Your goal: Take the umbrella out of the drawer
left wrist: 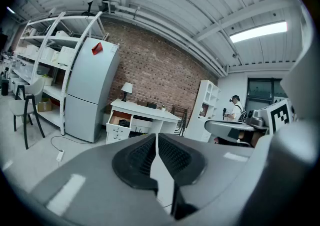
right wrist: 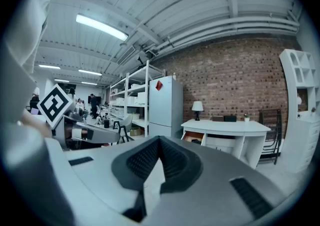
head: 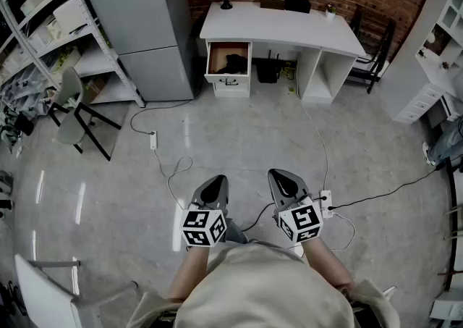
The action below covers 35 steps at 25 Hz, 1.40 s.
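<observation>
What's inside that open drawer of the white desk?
A dark bundle lies in the drawer, on its brown inside. From this far it is too small to name. Whatever sits low behind the drawer's white front panel is covered.

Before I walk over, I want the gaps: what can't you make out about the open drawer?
Head view: the dark thing in the open drawer is too small to tell whether it is the umbrella.
Left gripper view: the drawer is far and tiny, contents unreadable.
Right gripper view: the right gripper hides the desk below the drawer.
</observation>
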Available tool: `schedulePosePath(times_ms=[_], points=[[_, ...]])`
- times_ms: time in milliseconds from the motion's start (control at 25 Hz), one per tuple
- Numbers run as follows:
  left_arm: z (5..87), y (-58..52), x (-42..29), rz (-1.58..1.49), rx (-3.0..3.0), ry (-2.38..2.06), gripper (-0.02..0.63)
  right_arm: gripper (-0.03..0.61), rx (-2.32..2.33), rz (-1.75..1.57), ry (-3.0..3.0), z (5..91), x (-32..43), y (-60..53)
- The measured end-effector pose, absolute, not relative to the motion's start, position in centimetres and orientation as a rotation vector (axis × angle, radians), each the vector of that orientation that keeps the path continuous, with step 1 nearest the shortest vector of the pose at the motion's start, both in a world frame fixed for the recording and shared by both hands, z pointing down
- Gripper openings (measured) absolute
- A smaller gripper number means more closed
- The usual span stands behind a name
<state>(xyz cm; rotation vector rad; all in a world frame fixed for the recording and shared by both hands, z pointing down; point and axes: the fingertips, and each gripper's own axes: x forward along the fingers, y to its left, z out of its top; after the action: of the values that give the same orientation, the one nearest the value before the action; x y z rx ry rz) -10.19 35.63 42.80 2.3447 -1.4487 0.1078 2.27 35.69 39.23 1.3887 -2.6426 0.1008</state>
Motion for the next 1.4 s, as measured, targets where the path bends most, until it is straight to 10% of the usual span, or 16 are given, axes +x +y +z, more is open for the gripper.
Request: schedulePosePath(times_ms=[720, 960, 1400], points=[[40.6, 39.1, -10.3, 0.035, 2.357, -1.524, 0.018, 0.0, 1.356, 0.012, -2.708, 36.8, 2.6, 39.6], [41.1, 39.7, -8.3, 0.025, 2.343, -1.467, 0.167, 0.002, 1.344, 0.05, -2.69, 37.8, 4.6, 40.4], [42.2, 38.2, -6.0, 0.046, 2.373, -1.449, 0.324, 0.295, 1.286, 0.182, -2.752, 39.8, 6.1, 38.4]])
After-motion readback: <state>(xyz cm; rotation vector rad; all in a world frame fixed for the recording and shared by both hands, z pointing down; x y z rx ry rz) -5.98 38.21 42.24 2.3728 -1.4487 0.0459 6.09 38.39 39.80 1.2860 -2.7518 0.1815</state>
